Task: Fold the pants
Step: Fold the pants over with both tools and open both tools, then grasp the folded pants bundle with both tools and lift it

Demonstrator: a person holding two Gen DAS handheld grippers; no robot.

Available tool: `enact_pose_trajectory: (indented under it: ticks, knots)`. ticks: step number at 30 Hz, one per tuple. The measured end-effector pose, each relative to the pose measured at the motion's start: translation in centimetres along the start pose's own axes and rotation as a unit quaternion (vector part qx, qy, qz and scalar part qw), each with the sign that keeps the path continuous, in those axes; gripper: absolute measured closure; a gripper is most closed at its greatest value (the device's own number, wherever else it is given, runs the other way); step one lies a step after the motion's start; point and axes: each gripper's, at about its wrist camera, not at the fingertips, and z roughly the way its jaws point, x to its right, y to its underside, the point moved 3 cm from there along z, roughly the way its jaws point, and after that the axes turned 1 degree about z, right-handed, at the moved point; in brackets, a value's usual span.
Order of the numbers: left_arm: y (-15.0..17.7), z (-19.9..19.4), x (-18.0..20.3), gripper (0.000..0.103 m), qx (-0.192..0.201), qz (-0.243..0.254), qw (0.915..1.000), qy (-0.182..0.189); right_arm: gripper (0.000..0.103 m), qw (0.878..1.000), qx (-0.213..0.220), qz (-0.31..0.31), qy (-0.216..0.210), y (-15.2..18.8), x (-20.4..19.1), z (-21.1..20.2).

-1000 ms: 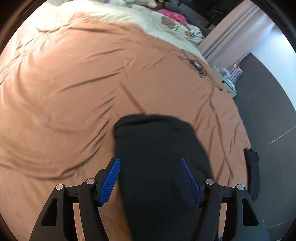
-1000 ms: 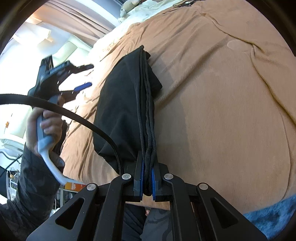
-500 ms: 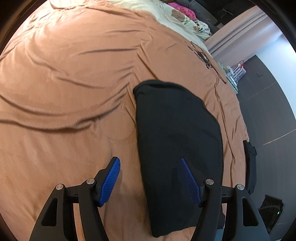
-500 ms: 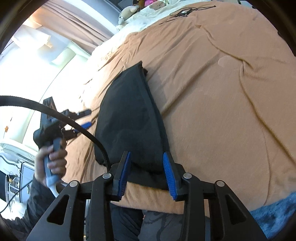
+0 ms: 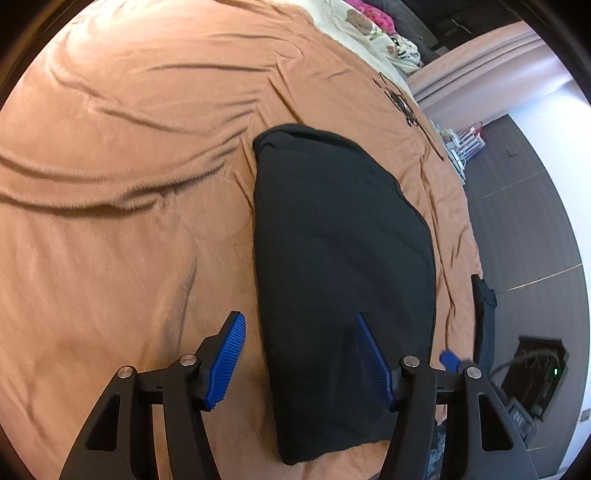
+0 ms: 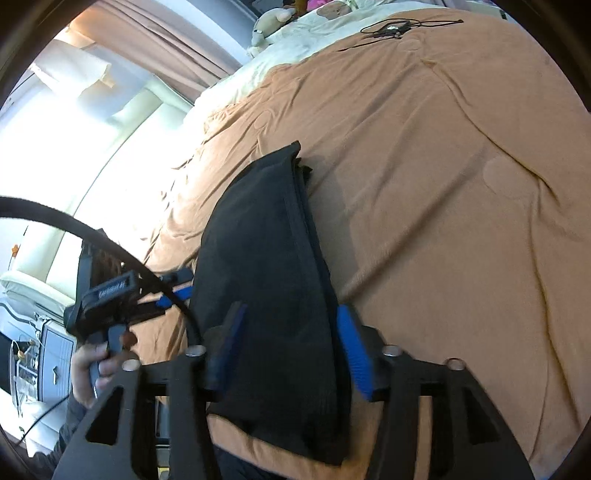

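We see the black pants lying folded into a long, narrow bundle on the bed, resting flat on its tan blanket. Taking the pants as our landmark, the left gripper hovers over their near end with its jaws spread wide; one blue pad sits above the blanket just beside the pants' edge, the other above the dark fabric, and neither grips anything. From the right wrist view, the right gripper also stands wide apart, its blue pads straddling the near end of the pants with nothing clamped between them. In that same view we spot the left gripper just beside the pants' long edge, held by the person's hand, with a black cable arcing across in front of it. Layered seams run along the pants' other long edge. Well beyond the far end of the pants, a tangle of thin black wire lies on the blanket, near a cream-coloured quilt. Off the bed, past the pants' right side in the left wrist view, we see a dark grey floor.
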Motion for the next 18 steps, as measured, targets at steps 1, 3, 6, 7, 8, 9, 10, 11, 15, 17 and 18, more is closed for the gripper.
enact_pose_trajectory:
  ticks: [1,3,6,7,8,9,10,11,15,17,18]
  knots:
    - [0.3,0.1,-0.1,0.04,-0.002,-0.003,1.0,0.002,0.049,1.0,0.0,-0.002,-0.003,-0.3,0.0,0.3]
    - [0.8,0.3,-0.2,0.04,-0.009,-0.008,0.9999,0.006,0.049,1.0,-0.003,-0.007,-0.006,-0.9,0.0,1.3]
    - [1.9,0.6,-0.4,0.043,-0.019,-0.015,0.9996,0.013,0.049,1.0,-0.007,-0.016,-0.011,-1.6,0.2,2.6]
    - [2.1,0.7,-0.5,0.044,-0.022,-0.017,0.9995,0.014,0.049,1.0,-0.009,-0.018,-0.01,-1.7,0.3,2.9]
    - [2.3,0.7,-0.5,0.044,-0.022,-0.018,0.9995,0.015,0.049,1.0,-0.012,-0.021,-0.011,-1.9,0.3,3.4]
    - [2.5,0.6,-0.6,0.045,-0.023,-0.02,0.9994,0.018,0.049,1.0,-0.014,-0.022,-0.014,-2.0,0.3,3.8]
    - [2.6,0.5,-0.6,0.047,-0.023,-0.022,0.9993,0.021,0.049,0.999,-0.018,-0.026,-0.017,-2.0,0.3,4.4]
    - [2.7,0.5,-0.6,0.047,-0.023,-0.023,0.9992,0.023,0.049,0.999,-0.022,-0.029,-0.018,-2.1,0.2,4.8]
    - [3.3,0.5,-0.8,0.049,-0.028,-0.031,0.9987,0.03,0.049,0.999,-0.037,-0.036,-0.013,-2.4,0.2,6.5]
    - [3.8,0.6,-0.9,0.05,-0.033,-0.034,0.9981,0.039,0.049,0.998,-0.043,-0.034,-0.011,-2.4,0.3,7.2]
    - [4.0,0.6,-0.9,0.051,-0.034,-0.034,0.9979,0.042,0.049,0.998,-0.045,-0.032,-0.011,-2.4,0.3,7.4]
